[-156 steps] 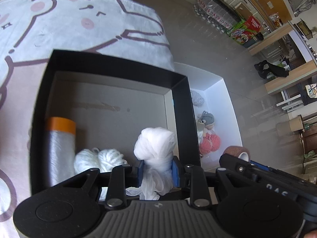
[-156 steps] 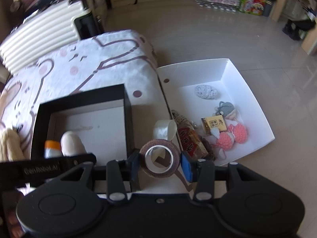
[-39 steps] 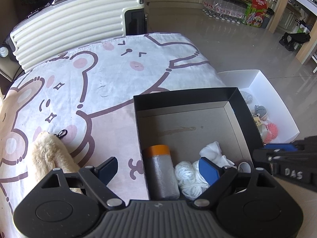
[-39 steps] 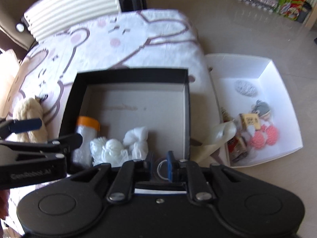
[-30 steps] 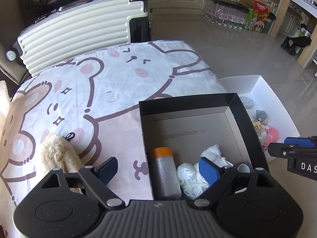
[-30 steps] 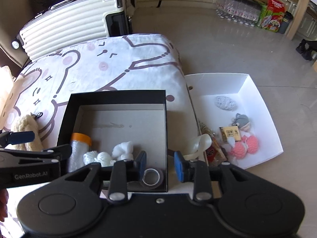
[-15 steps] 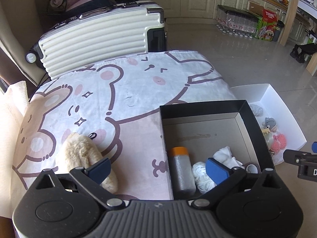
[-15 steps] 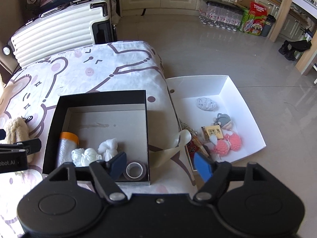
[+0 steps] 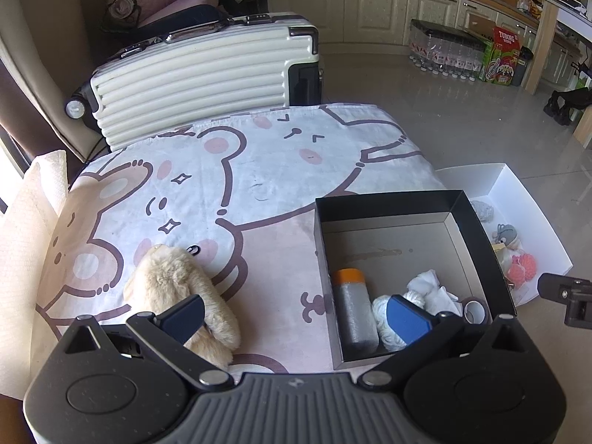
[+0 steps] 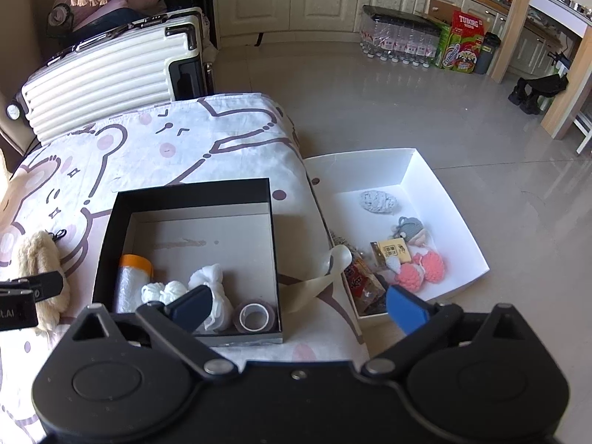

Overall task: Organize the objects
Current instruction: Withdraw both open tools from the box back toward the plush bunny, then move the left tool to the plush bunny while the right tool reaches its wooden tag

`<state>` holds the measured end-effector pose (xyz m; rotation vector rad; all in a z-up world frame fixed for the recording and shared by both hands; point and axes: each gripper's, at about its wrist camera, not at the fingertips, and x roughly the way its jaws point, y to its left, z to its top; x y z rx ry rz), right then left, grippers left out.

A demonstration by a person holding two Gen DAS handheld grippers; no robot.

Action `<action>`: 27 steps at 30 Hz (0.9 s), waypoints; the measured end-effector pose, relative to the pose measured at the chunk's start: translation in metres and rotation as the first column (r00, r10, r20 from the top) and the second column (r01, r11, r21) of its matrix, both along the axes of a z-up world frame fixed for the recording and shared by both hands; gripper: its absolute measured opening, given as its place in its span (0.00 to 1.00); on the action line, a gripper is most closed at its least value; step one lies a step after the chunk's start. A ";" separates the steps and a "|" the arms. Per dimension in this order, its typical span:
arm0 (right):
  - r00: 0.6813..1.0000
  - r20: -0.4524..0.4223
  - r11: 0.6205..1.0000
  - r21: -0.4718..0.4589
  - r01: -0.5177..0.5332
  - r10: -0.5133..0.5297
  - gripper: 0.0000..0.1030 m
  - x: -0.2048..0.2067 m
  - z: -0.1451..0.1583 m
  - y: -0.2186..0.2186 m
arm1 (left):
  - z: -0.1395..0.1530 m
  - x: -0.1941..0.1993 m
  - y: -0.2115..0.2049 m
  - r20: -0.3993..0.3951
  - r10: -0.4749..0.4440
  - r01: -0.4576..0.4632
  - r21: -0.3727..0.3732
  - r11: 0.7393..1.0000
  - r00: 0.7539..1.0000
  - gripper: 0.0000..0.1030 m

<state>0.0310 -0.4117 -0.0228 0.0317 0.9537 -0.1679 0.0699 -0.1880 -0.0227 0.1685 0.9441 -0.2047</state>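
1. The left tongs (image 9: 294,314) stood spread wide with nothing between the blue pads, hanging over the near edge of the bear-print bedspread (image 9: 259,155), with the cream plush toy (image 9: 181,288) under one pad and the black cardboard box (image 9: 392,199) under the other.
2. The right tongs (image 10: 298,309) were opening, also empty, above the box's near right corner and the gap to the white cardboard tray (image 10: 444,199) on the floor.
3. The step in hand looked like choosing the next piece. A good approach would be to keep the tongs wide, come down straight over one item, and pinch across its narrow middle so that neighbours are not dragged.
4. The plush toy, alone on the bed, seemed the easiest target for the left tongs; it would compress, so a deep bite would suit.
5. In the black box lay four things along the near wall: one grey roll with an orange cap (image 10: 133,281), one white yarn ball (image 10: 164,292), one knotted white cloth bundle (image 10: 211,277) and one brown tape ring (image 10: 255,316).
6. The tray held one grey knitted piece (image 10: 377,201), one grey doll (image 10: 410,227), one small yellow box (image 10: 394,251), two pink knitted balls (image 10: 421,270) and one red packet (image 10: 360,281); other bits there were unclear.
7. One cream ribbon strip (image 10: 318,277) draped between box and tray.
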 end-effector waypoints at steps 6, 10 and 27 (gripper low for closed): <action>1.000 0.021 0.999 -0.039 -0.003 0.004 1.00 -0.005 0.004 0.004 | 0.003 -0.003 0.003 0.004 -0.003 0.003 -0.007 1.000 1.000 1.00; 0.999 0.038 1.000 -0.028 -0.002 0.003 1.00 -0.008 0.010 0.004 | 0.004 -0.004 0.003 0.011 -0.010 0.010 -0.010 1.000 1.000 1.00; 0.999 0.055 1.000 -0.012 -0.002 0.002 1.00 -0.005 0.010 0.010 | 0.002 0.004 0.015 0.018 0.015 -0.014 -0.033 0.999 1.000 1.00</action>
